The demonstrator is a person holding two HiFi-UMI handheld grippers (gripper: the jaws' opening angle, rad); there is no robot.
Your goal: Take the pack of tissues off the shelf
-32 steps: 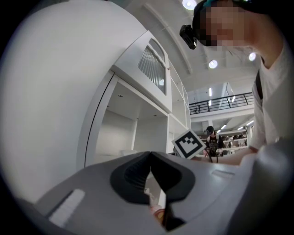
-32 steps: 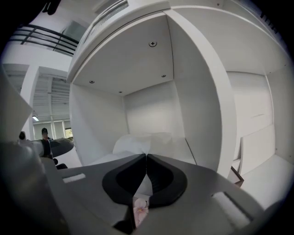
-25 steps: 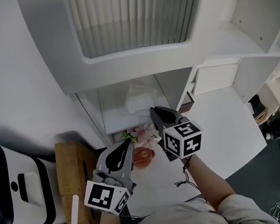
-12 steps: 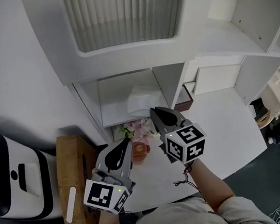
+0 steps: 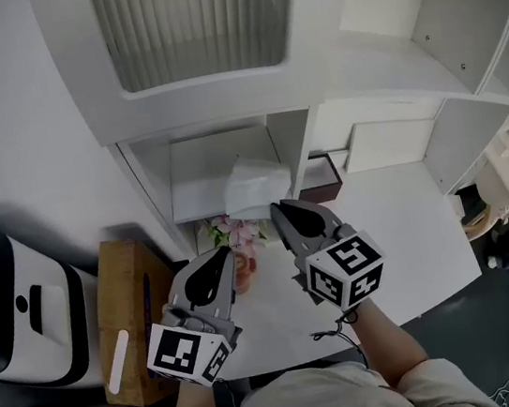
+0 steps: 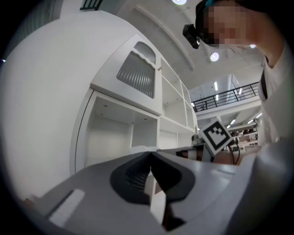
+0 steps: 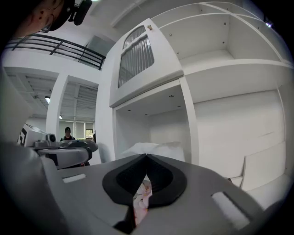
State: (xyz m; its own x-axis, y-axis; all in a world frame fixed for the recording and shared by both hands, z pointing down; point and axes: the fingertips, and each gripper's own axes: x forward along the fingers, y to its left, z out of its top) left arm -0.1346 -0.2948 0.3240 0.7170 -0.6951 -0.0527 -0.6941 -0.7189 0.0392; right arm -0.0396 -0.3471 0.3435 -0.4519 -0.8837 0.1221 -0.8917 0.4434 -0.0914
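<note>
Counted: one pack of tissues (image 5: 253, 184), two hand-held grippers, one bunch of flowers (image 5: 236, 233), one reddish pot (image 5: 244, 268), one cardboard box (image 5: 126, 326), one small dark box (image 5: 318, 179), one white machine (image 5: 15, 314). In the shelf (image 5: 221, 106), inside the low open compartment under the ribbed door (image 5: 194, 22): the pack, white and rumpled, toward that compartment's right wall. Below the compartment, on the white desk (image 5: 409, 222): flowers and pot close together; cannot tell whether set in it. Just right of the compartment, at the back of the desk: the dark box. Left of the desk and lower: the cardboard box, a white strip on its top, with the machine beside it. As for the left hand-held gripper (image 5: 224, 254): closed right to the tips, nothing between them, held over the desk near the pot and aimed at the shelf. As for the right hand-held gripper (image 5: 275, 209): likewise closed tight and holding nothing, tip just in front of the pack, no contact visible. Straight ahead in its own view, the pack above the joined tips, with flowers glimpsed through the slot lower down. One marker cube (image 5: 345, 271) on each.
</note>
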